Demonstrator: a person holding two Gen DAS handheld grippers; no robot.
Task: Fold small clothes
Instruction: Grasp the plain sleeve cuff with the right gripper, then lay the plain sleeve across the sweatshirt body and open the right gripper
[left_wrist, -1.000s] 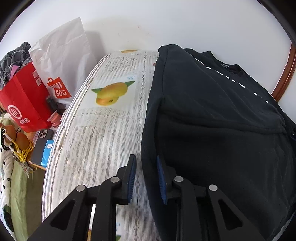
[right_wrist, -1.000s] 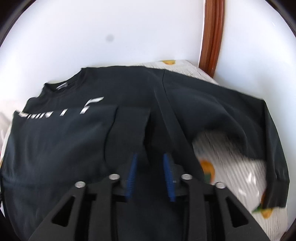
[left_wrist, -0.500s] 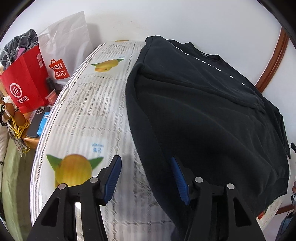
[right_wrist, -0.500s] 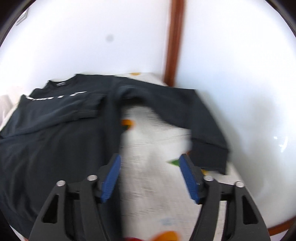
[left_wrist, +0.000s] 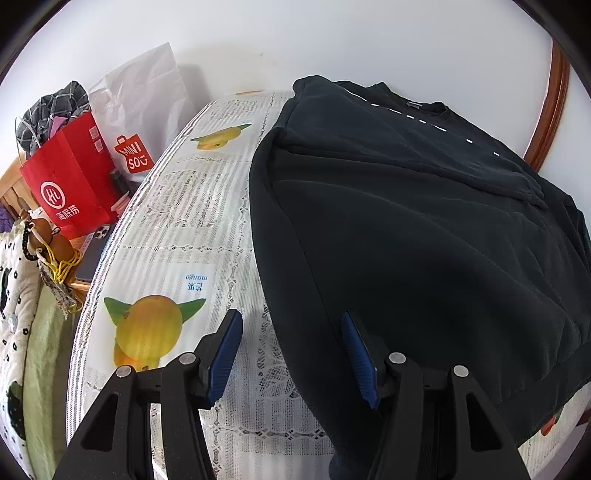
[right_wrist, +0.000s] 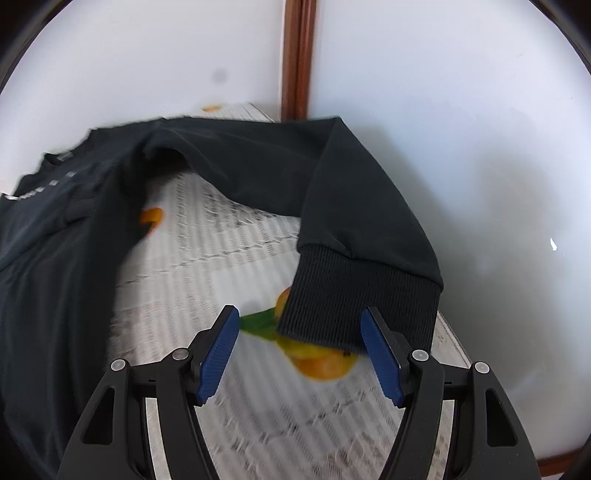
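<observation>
Both grippers gape empty: left gripper (left_wrist: 291, 354) over the black cotton sweatshirt's (left_wrist: 424, 236) folded edge, right gripper (right_wrist: 301, 350) just short of its ribbed cuff (right_wrist: 354, 299)

Bright, even daylight; left view sharp, right view motion-blurred; fisheye edges bend.

Matt black cloth sweatshirt (left_wrist: 424, 236) with rib-knit cuff (right_wrist: 354, 295) lying on a glossy printed tablecloth (left_wrist: 192, 221); beside the tablecloth, a smooth red paper bag (left_wrist: 70, 177).

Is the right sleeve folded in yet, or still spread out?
Still spread out. The sleeve stretches away from the sweatshirt body, its ribbed cuff lying on the mango-print cloth ahead of the open right gripper.
</observation>
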